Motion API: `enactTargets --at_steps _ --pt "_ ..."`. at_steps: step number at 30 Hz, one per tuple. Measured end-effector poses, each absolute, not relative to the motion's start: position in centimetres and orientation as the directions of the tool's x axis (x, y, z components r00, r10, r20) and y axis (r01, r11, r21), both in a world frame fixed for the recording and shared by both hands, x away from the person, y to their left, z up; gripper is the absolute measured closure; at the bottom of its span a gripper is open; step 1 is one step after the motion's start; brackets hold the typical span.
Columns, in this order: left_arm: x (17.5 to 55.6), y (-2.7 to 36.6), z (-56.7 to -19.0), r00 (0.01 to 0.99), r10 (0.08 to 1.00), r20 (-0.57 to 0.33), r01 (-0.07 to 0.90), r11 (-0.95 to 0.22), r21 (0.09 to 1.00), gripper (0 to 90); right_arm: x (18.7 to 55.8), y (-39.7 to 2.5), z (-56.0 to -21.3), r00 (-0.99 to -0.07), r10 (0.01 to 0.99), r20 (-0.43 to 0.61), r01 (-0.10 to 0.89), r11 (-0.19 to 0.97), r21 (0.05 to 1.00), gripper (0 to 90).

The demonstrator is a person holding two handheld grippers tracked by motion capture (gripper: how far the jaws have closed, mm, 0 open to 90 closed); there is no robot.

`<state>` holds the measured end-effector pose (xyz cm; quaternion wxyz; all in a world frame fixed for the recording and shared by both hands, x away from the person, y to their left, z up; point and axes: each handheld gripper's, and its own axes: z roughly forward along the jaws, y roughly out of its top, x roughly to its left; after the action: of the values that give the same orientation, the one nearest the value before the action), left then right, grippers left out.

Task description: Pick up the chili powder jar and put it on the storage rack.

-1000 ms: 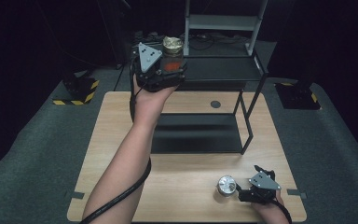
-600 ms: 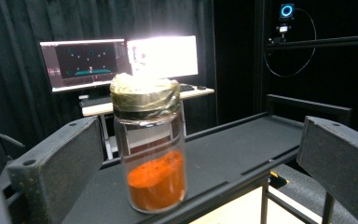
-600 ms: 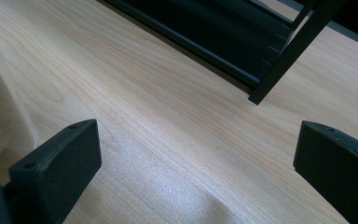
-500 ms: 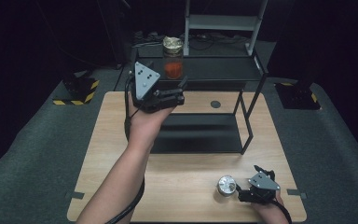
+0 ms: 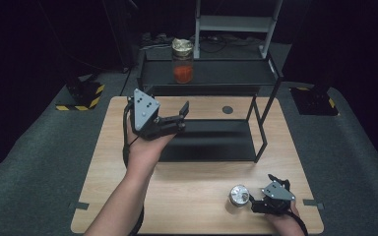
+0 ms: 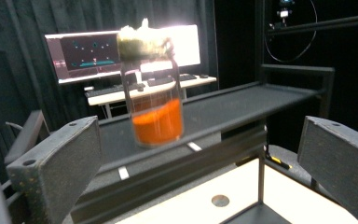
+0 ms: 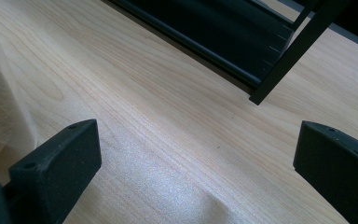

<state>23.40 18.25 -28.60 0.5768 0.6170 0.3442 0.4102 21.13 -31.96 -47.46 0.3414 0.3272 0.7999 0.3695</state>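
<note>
The left tool (image 5: 174, 115) hangs with its jaws spread wide and nothing between them, above the near left part of the table (image 5: 108, 172), in front of the black shelf rack (image 5: 266, 118). In the left gripper view the two jaws frame the jar (image 6: 153, 88) without touching it. The jar stands upright on the rack's top shelf, well apart from the tool and beyond it, with orange contents in its lower part and a pale cap on top; the picture is blurred there, so the cap may be foil or a loose lid.

The step in hand looks like a retreat from the jar after setting it down. To do it well, the tool should draw straight back and level, jaws kept wide, so neither jaw clips the glass or the shelf edge.

The right tool (image 5: 256, 201) rests low at the near right of the table, jaws wide and empty, just beside a small shiny round lid (image 5: 238, 195).
</note>
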Motion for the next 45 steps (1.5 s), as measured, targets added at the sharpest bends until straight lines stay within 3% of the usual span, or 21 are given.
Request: enactTargets --at_steps 36,45 --pt "19.1 21.1 -42.3 0.464 0.883 0.068 0.177 -0.167 0.970 0.4 21.0 -31.9 -47.5 -0.552 0.774 -0.311 0.266 0.517 0.814 0.0" --pt "18.4 21.7 -44.8 0.466 0.880 0.094 0.237 -0.227 0.945 0.4 21.0 -31.8 -47.5 -0.550 0.775 -0.312 0.265 0.517 0.814 0.0"
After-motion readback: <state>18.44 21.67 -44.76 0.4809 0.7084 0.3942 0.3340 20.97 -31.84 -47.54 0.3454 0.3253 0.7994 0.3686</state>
